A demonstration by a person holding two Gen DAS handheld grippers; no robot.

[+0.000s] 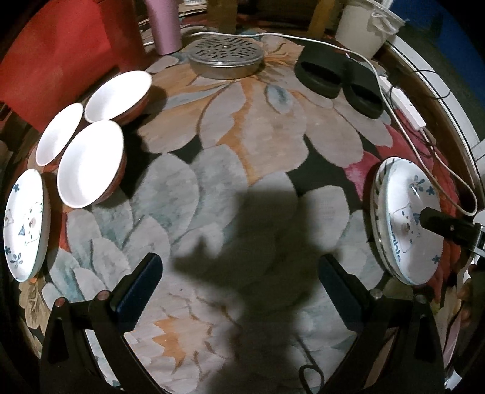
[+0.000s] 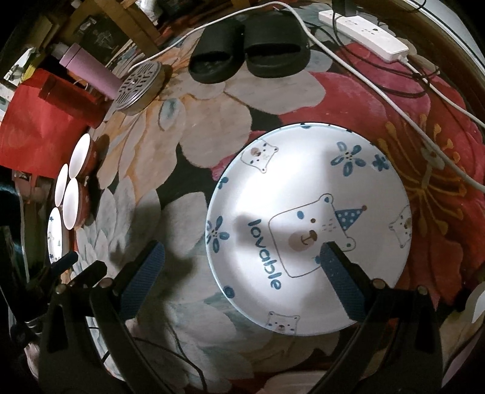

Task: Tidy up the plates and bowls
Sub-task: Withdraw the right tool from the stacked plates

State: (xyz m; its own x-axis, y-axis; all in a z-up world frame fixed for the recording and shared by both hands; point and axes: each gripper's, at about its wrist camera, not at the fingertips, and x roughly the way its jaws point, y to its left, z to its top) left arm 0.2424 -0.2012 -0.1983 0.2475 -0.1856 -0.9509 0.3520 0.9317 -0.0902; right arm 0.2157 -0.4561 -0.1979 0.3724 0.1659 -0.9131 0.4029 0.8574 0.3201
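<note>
Three bowls, white inside and red-brown outside, cluster at the left: bowl (image 1: 91, 163), bowl (image 1: 59, 133) and bowl (image 1: 118, 94). A single bear-print plate (image 1: 25, 224) lies just in front of them. At the right a stack of bear-print plates (image 1: 406, 221) rests on the rug; its top plate (image 2: 303, 194) reads "lovable". My right gripper (image 2: 242, 278) is open, with one finger (image 2: 342, 282) hovering over that plate and the other off its rim. My left gripper (image 1: 242, 291) is open over bare rug, holding nothing.
A floral rug (image 1: 242, 136) covers the floor. Black slippers (image 1: 339, 81), a perforated metal lid (image 1: 225, 56), a pink bottle (image 1: 163, 24), a white bucket (image 1: 366, 27), a red bag (image 1: 51, 51) and a power strip (image 2: 363, 30) with cables ring the far side.
</note>
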